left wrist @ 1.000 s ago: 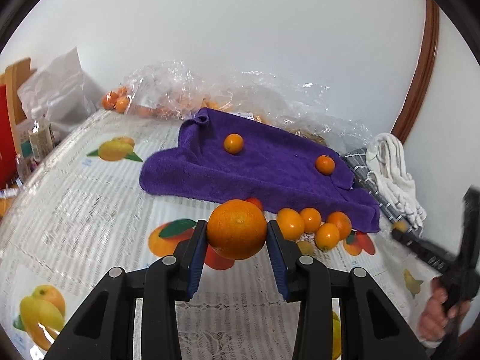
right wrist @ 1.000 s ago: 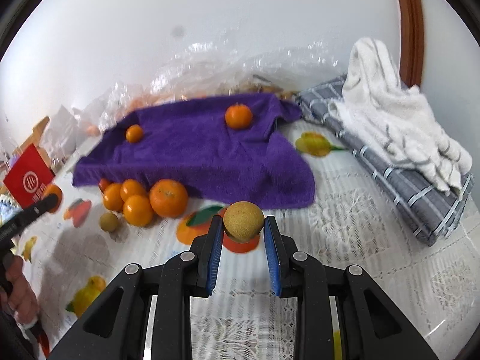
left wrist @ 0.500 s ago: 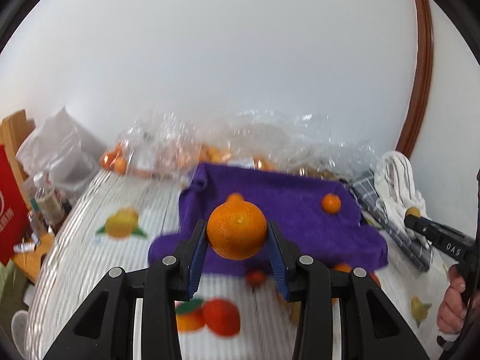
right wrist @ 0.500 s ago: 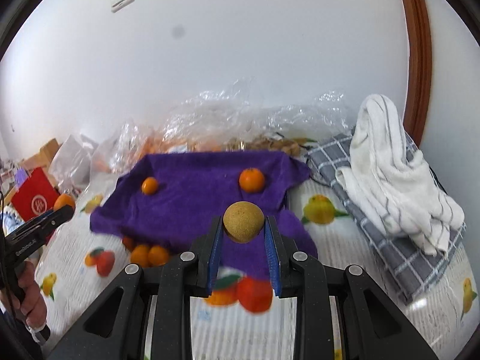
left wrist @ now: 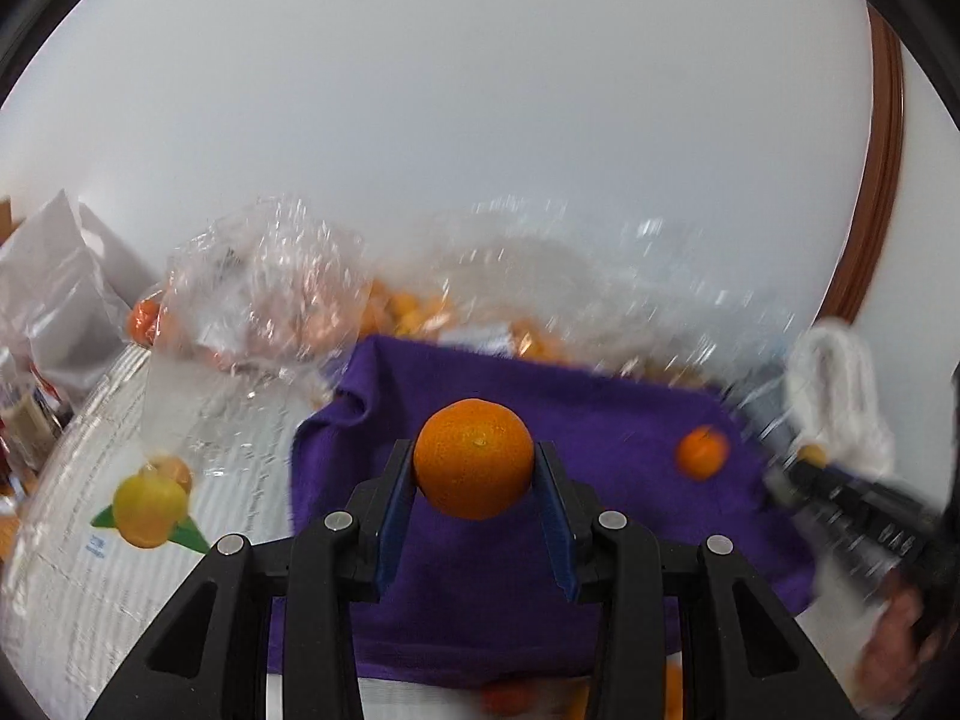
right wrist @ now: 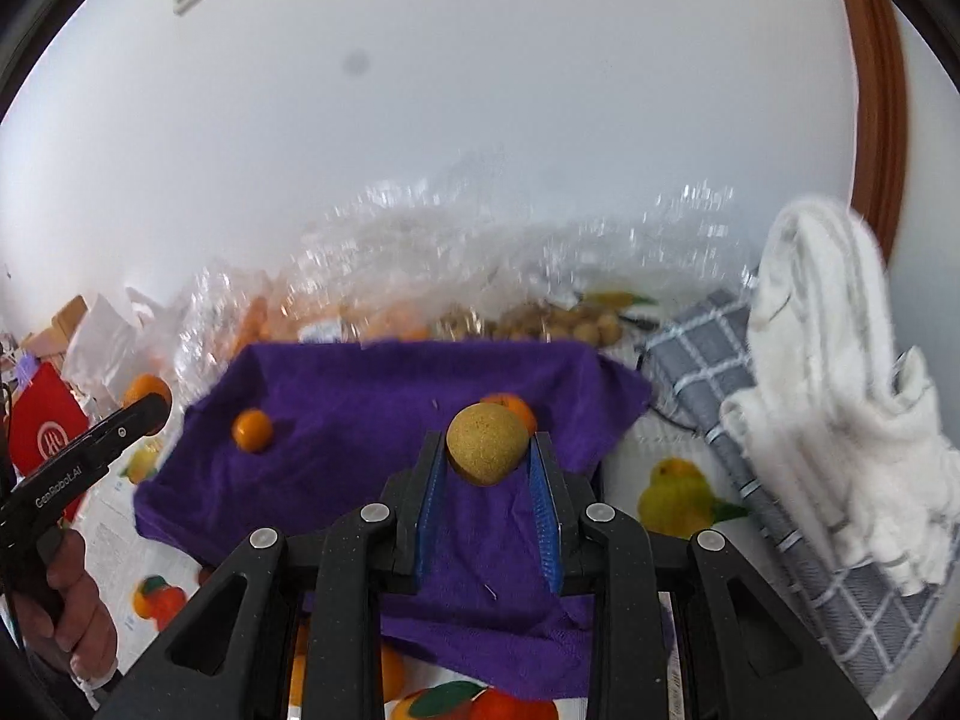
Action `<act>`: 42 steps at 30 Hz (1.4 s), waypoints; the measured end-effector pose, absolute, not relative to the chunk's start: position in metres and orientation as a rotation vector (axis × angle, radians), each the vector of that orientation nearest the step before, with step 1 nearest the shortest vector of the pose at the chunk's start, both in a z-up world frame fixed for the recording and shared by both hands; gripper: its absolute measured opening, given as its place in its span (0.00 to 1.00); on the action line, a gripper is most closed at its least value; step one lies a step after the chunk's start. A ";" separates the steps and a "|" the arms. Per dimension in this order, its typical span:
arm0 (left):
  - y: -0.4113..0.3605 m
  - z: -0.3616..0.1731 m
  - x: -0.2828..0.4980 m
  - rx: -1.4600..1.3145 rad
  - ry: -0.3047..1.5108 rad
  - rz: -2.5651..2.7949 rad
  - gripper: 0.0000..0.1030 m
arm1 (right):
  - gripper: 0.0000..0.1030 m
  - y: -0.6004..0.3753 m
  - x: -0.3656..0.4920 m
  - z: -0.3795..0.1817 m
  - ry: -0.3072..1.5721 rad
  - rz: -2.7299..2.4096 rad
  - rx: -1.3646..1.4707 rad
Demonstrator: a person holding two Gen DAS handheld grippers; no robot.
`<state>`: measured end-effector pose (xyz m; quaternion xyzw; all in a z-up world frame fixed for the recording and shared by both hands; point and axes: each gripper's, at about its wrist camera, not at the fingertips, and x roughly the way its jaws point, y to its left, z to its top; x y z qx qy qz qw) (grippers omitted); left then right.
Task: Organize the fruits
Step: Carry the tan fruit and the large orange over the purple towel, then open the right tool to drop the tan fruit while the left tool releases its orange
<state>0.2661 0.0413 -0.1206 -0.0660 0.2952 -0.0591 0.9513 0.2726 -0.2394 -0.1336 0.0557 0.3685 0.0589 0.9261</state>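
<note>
Left gripper [left wrist: 474, 468] fingers clamped on an orange [left wrist: 474, 459], held above the purple towel [left wrist: 600, 420]. Small tangerine [left wrist: 701, 452] lies on towel right of the fingers. Right gripper [right wrist: 487, 450] fingers clenched on a tan round fruit [right wrist: 487, 443], another tangerine [right wrist: 252, 430] left of them, white towel [right wrist: 840, 396] far right.

Light: bright, even, diffuse; shadows faint.
Glare: specks on the far plastic bags [left wrist: 270, 300].
Blur: motion-smeared background; near grippers sharp.
Distortion: fisheye bending, black vignette corners.
</note>
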 end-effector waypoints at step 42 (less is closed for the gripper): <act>0.042 -0.157 0.291 -0.159 0.724 -0.115 0.37 | 0.60 -0.215 0.286 -0.191 0.870 0.157 0.005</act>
